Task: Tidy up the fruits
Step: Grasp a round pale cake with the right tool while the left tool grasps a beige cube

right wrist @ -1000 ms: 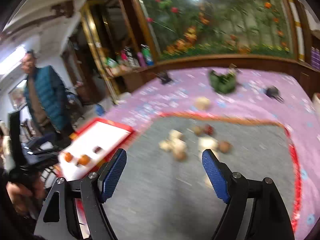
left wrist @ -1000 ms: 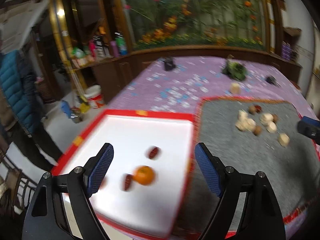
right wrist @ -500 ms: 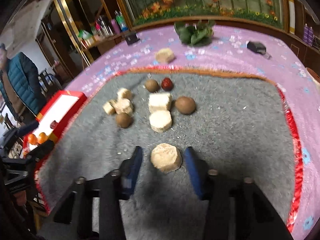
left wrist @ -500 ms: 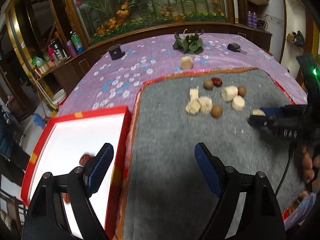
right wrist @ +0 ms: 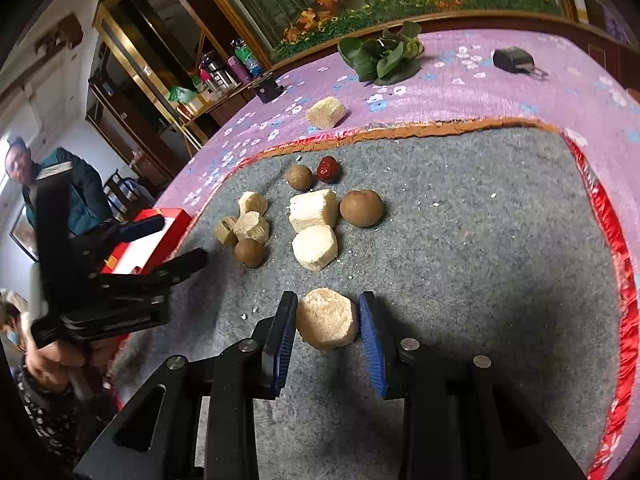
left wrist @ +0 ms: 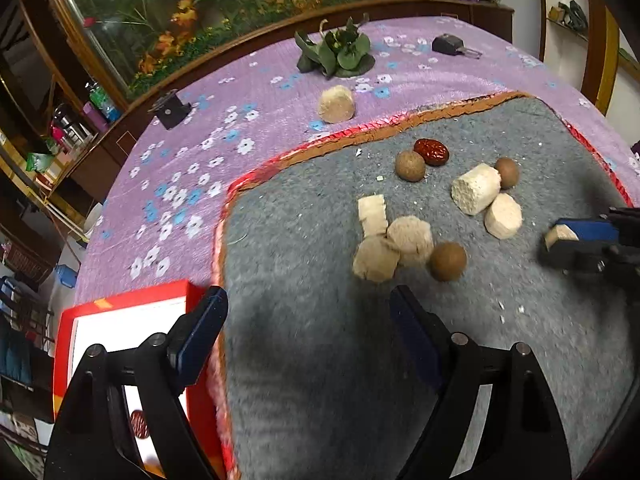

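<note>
The right gripper (right wrist: 327, 334) is closed on a pale cut piece (right wrist: 326, 323) on the grey mat (right wrist: 460, 240). The left gripper (left wrist: 308, 328) stands wide open and empty.

left gripper (left wrist: 308, 332) angled down, jaws wide, right gripper (right wrist: 327, 320) clamped

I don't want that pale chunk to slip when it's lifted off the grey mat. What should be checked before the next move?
1. Pale chunk sits between the right gripper pads: ok.
2. Grip firm enough to lift: cannot tell; both pads look to be touching its sides.
3. Neighbouring chunk clear of the fingers: ok, there is a gap.
4. Left gripper out of the way: ok, open and empty over bare grey mat.
5. Red-edged tray reachable: ok, at the mat's left edge.
</note>
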`<state>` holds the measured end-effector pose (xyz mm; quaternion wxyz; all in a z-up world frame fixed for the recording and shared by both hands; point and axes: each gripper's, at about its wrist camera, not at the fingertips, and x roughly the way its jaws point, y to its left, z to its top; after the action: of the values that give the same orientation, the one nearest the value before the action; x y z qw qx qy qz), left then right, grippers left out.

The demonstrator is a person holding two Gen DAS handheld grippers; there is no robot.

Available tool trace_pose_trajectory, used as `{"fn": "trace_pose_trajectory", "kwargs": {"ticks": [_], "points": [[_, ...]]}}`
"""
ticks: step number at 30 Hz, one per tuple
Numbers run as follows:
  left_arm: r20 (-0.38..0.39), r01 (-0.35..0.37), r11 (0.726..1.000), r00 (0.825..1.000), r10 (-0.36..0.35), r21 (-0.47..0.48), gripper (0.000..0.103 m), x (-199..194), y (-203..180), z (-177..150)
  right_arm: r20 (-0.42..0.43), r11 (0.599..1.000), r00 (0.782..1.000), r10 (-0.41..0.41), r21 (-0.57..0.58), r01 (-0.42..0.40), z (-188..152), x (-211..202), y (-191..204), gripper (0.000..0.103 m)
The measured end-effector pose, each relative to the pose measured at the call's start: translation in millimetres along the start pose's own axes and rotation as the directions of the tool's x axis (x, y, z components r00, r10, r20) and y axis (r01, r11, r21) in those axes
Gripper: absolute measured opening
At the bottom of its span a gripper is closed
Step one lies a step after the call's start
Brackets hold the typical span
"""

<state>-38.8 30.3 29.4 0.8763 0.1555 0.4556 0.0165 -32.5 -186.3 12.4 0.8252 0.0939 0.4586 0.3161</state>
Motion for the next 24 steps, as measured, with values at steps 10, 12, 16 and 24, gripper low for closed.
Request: {"fn": "trace_pose_trajectory", "kwargs": {"ticks": [10,12,16,24], "points": [[-0.042,0.021,0.999,0.999,-0.020,0.025,0.075,19.5,-6.9,12.2,-0.006,0.999,1.000,0.020,0.027,-0.020,0.4,0.1,-5.2,0.033],[-0.047,0.051,0.999,0.998,-0.050,0.018,0.071,23.0,-4.8,14.2,-0.006,0.999,1.000,0.019,0.026,-0.019,0.5,0.2,-5.1,0.033],[-0.041,0.108,0.994,0.993,-0.107,0.021,0.048,25.0,-3.3,16.9,-0.006,1.000,1.000,0.018,0.024,-0.018,0.4,0.3,-4.7,0.033],[-0.034,0.186,0.982,0.982,-0.185,0.022,0.025,24.8,-6.3,17.8,-0.006,0.999,1.000,-0.020,-0.032,0.019,-1.1,1.7,3.6,0.034]]}}
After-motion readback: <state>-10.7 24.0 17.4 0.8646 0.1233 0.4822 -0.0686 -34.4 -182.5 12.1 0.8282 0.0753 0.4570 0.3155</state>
